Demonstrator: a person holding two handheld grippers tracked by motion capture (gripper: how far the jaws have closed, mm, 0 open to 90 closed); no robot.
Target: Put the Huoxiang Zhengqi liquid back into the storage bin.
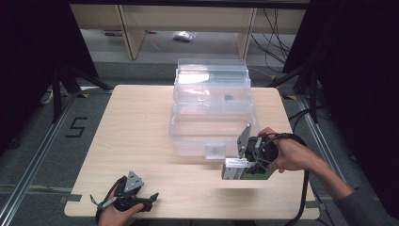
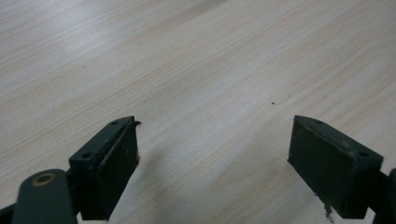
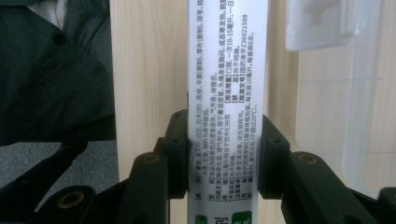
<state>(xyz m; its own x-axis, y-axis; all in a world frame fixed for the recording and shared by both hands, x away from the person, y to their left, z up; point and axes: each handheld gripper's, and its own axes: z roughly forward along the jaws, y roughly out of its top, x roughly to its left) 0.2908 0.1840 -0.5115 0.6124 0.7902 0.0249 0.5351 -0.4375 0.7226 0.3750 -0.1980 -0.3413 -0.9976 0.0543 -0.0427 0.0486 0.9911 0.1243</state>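
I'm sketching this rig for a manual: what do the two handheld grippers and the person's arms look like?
Both the left gripper and the right gripper are black, each topped with a grey three-cornered plate and trailing a black cable. Their jaws are blocky dark pads with small screw holes. A grey sleeve covers the right upper forearm.

The worktop is a light wood-grain board with rounded corners, carrying one item directly on its surface — a clear plastic storage box with its lid open, at the far centre.
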